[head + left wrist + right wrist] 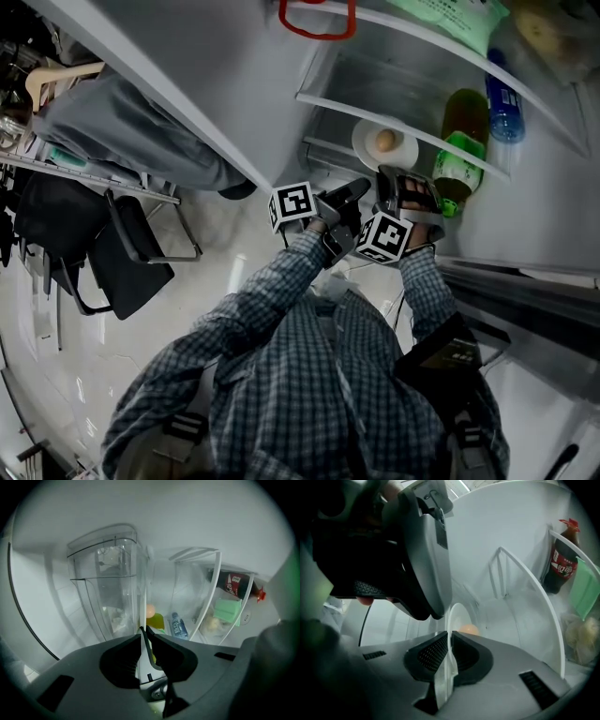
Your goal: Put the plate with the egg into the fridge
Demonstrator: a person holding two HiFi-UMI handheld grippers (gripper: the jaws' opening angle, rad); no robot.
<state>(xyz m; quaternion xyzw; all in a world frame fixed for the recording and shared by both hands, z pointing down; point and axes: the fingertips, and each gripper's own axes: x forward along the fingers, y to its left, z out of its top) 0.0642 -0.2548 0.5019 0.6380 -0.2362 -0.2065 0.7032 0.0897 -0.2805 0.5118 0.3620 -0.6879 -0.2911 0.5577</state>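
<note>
Head view first: a person in a checked shirt (309, 394) reaches both arms into the open fridge (553, 206). The round white plate (401, 150) lies flat with its face up towards this camera, and the brown egg (384, 141) sits near its middle. Being round, the plate has no long axis. It is at the front edge of a white shelf (323, 103); whether it rests there cannot be told. The left gripper (356, 190) and right gripper (396, 176) meet the plate's near rim side by side, left one further left. A green-labelled bottle (457, 159) and a blue water bottle (503, 108) stand to the plate's right.

Left gripper view: the jaws are pinched nearly together on the plate's rim, which shows edge-on as a thin white strip running away from them. The egg lies just right of that strip. Only here appears a clear plastic drawer (105, 583) on the left.

Right gripper view: these jaws are likewise clamped narrowly on the rim, edge-on, with the plate's curve and the egg just beyond the tips. This view alone shows the left gripper's body, close at upper left. A dark sauce bottle with a red label (560, 566) and a pale green packet (587, 592) sit far right.
</note>
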